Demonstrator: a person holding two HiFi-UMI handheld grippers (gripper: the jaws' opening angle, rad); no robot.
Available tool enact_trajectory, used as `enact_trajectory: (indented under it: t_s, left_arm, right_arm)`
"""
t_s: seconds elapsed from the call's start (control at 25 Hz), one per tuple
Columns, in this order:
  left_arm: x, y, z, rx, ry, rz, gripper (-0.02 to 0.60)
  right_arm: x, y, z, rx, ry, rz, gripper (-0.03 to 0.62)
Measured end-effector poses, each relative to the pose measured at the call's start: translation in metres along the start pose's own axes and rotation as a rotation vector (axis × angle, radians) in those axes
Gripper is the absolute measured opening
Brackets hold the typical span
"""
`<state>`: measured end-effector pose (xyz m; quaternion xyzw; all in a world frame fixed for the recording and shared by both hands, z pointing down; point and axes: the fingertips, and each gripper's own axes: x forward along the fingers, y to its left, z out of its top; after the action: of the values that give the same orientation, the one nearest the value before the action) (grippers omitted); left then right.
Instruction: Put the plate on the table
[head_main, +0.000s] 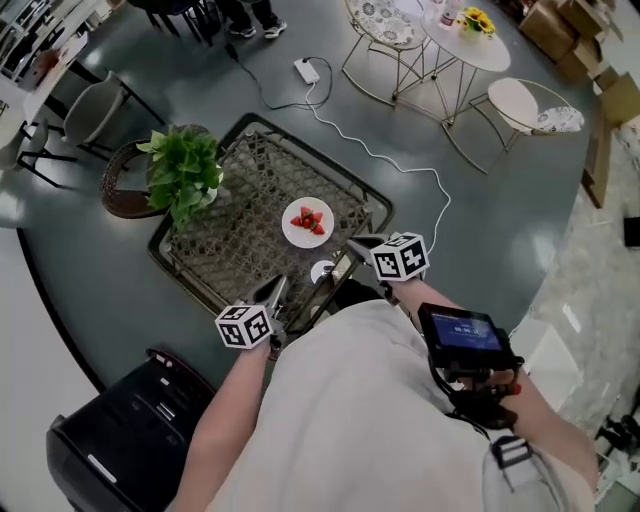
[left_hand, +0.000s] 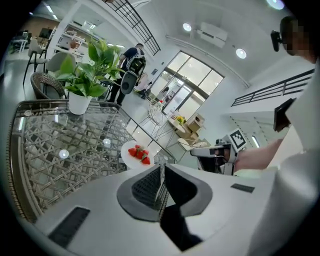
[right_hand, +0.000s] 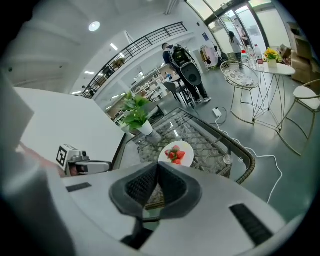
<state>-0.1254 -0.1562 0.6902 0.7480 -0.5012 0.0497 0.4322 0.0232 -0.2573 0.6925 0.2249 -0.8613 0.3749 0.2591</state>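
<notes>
Both forearms reach forward from the lower part of the head view, elbows bent. The left gripper (head_main: 279, 289) and the right gripper (head_main: 353, 243) hover at the near edge of the glass-topped woven surface (head_main: 222, 262). Each has its fingers pressed together on nothing. A device with a lit screen (head_main: 462, 330) is strapped to the right forearm; its writing is too small to read. Just beyond the fingers, near the frame's centre, the plate (head_main: 308, 222) of strawberries sits on the surface. A potted plant (head_main: 183, 172) stands at the far left corner.

Bare table (head_main: 232, 240) rings the plate (head_main: 295, 236); potted plant (head_main: 183, 172) stands well apart.
</notes>
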Motion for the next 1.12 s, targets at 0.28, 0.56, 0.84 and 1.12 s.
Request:
enact_trajectory:
  t_s: [0.28, 0.56, 0.84, 1.12]
  left_arm:
    - [-0.021, -0.017, -0.001, 0.072, 0.000, -0.010, 0.029]
    - [-0.038, -0.040, -0.001, 0.112, -0.016, -0.060, 0.029]
    - [-0.053, -0.041, -0.007, 0.114, -0.044, -0.053, 0.029]
    - [-0.059, -0.050, -0.019, 0.114, -0.053, -0.048, 0.029]
  right_arm:
    - [-0.021, 0.055, 0.002, -0.053, -0.088, 0.070, 0.006]
    - [-0.041, 0.082, -0.014, -0.041, -0.156, 0.098, 0.006]
    - [-0.042, 0.097, -0.022, -0.119, -0.134, 0.100, 0.006]
    - [-0.053, 0.108, -0.025, -0.136, -0.167, 0.127, 0.006]
